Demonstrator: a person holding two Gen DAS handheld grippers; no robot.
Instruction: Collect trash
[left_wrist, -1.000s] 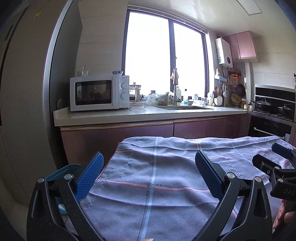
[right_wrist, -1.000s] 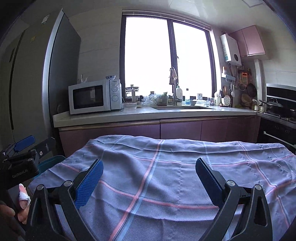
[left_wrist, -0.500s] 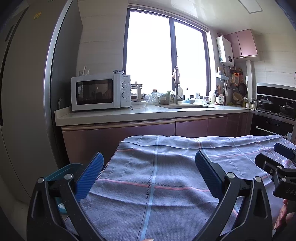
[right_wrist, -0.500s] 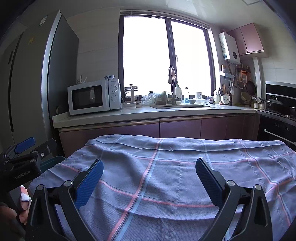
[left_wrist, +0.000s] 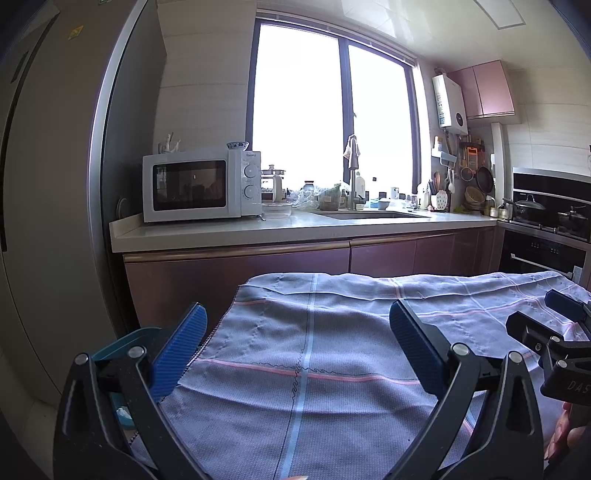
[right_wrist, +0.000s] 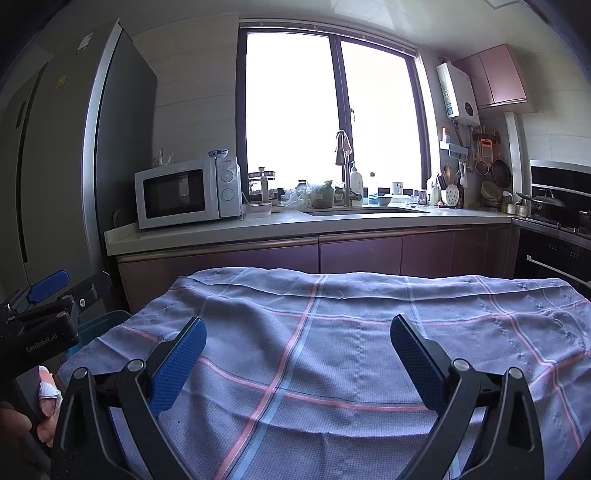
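I see the fridge (left_wrist: 48, 206) filling the left side of both views, tall and grey. Next to it the counter (left_wrist: 295, 227) runs along the far wall under the window (left_wrist: 332, 110), with pink cabinet doors below. The microwave (left_wrist: 201, 186) stands on the counter's left end; the sink (left_wrist: 376, 215) and its tap (left_wrist: 352, 177) sit further right, with bottles and jars crowded between them. At the far right is the stove (left_wrist: 550, 218) with a pot on it.

In front of me lies the surface, covered by a grey-blue checked cloth (left_wrist: 332, 350) with pink and pale blue lines. The cloth is rumpled at its far edge. I can find no trash on it in either view; where the trash is, I cannot tell.

A teal bin (left_wrist: 122, 343) shows just off the cloth's left edge, partly hidden behind the left gripper's finger; something pale lies inside it.

My left gripper (left_wrist: 297, 345) hangs over the cloth's left part, fingers (left_wrist: 181, 350) spread wide with nothing between them. My right gripper (right_wrist: 297, 345) hangs over the middle of the cloth, fingers likewise spread and holding nothing. Each gripper appears at the edge of the other's view, side by side and apart.
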